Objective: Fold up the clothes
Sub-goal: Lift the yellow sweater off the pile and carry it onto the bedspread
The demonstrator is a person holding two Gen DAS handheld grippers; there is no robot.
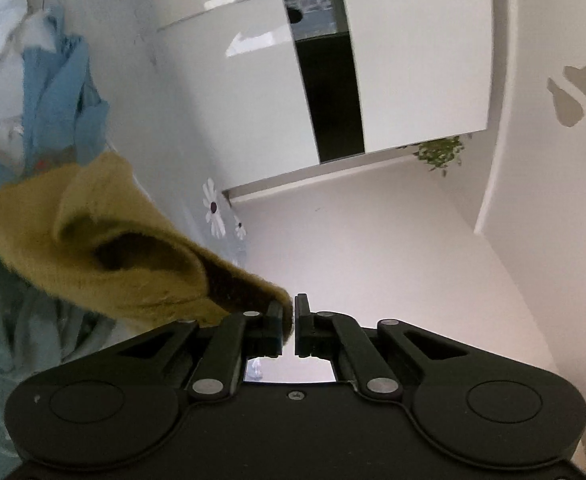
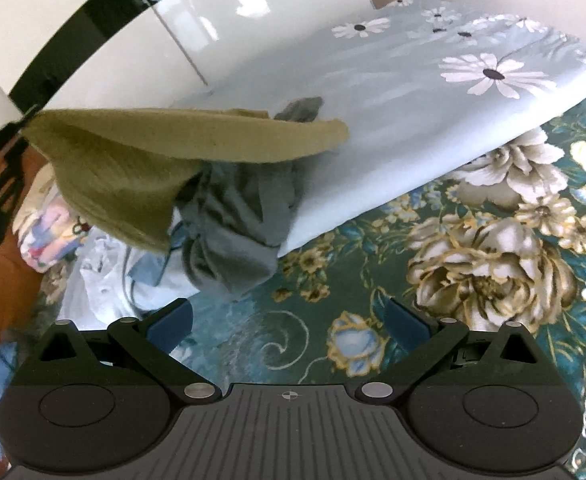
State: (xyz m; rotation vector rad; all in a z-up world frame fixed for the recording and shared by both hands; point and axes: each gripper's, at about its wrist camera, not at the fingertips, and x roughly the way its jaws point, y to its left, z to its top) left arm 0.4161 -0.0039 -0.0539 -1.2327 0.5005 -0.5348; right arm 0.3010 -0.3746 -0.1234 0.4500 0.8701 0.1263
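- My left gripper (image 1: 293,316) pinches a corner of the olive cloth (image 1: 105,240), which trails toward nine o'clock.
- My right gripper (image 2: 289,324) gapes wide and empty over the floral bedspread (image 2: 473,264); cloth (image 2: 141,160) at ten o'clock.

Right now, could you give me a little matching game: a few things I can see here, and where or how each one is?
Things:
1. olive-green fuzzy cloth
2. grey crumpled garment
3. left tool
4. right tool

States:
a. open, holding nothing
b. lifted in the air
c. lying bunched on the bed
d. shut on a cloth corner

Pairs: 1-b, 2-c, 3-d, 4-a
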